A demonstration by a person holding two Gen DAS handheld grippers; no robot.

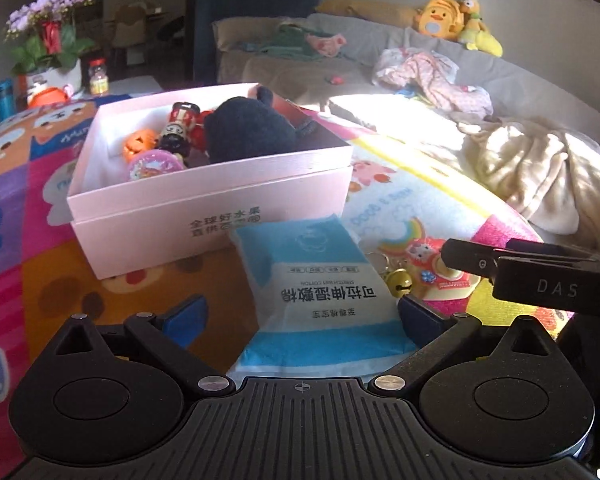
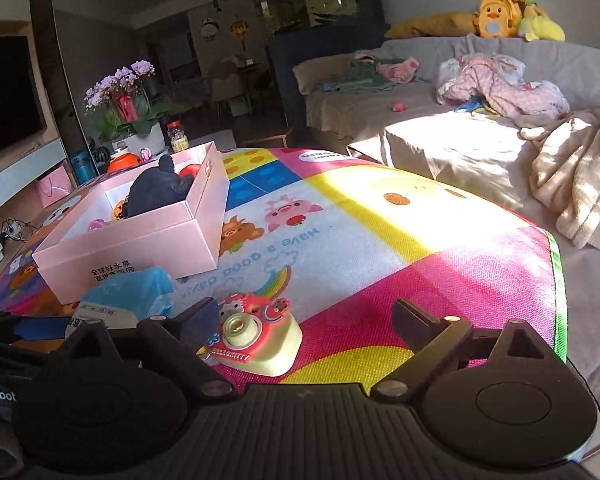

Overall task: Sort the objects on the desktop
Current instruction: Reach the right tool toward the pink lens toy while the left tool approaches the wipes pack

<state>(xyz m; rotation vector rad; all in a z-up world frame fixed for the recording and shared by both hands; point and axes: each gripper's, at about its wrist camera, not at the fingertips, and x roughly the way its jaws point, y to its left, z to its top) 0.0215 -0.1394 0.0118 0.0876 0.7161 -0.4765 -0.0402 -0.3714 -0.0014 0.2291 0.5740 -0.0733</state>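
Since the pink box [image 1: 204, 216] already holds toys, both grippers line up pickups on the mat [image 2: 420, 240] — the left gripper [image 1: 300, 316] spread around the wipes pack [image 1: 316, 280], the right gripper [image 2: 306, 320] spread around the toy camera [image 2: 256, 336] near the mat's front edge.

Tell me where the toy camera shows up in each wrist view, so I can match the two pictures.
Left wrist view: the toy camera sits at right of centre, beside the blue wipes pack, partly behind the right gripper's finger.
Right wrist view: the toy camera lies low at centre, just inside the left finger of the right gripper.
Shared landmark: the pink box.
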